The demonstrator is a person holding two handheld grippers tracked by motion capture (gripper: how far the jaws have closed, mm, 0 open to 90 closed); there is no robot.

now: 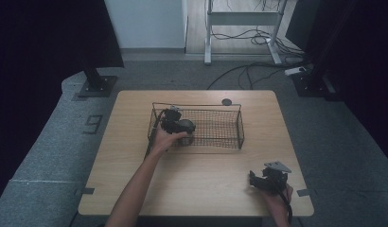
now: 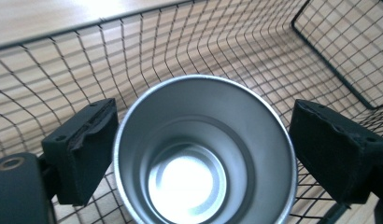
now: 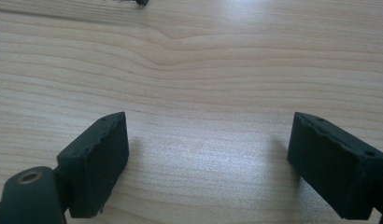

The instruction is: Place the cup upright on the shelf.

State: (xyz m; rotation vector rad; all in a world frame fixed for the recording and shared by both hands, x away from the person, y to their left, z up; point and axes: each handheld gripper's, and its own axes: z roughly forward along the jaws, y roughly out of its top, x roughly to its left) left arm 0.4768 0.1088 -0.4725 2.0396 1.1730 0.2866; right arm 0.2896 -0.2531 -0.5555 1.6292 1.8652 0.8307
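two black jaws of the left gripper (image 2: 201, 154) stand on either side of a shiny metal cup (image 2: 203, 154), seen from above with its mouth facing the camera. the left pad sits right against the rim, while the right pad stands just off it with a thin gap, so the jaws are apart and not squeezing the cup. the cup sits inside a black wire basket (image 2: 255, 56), whose mesh wall curves behind it. in the high view the left gripper (image 1: 175, 122) reaches into the left end of the wire basket (image 1: 220, 126), which rests on a light wooden table (image 1: 201, 179). the right gripper (image 1: 268, 179) rests near the table's front right corner, its jaws (image 3: 203, 163) spread wide over bare wood with nothing between them.
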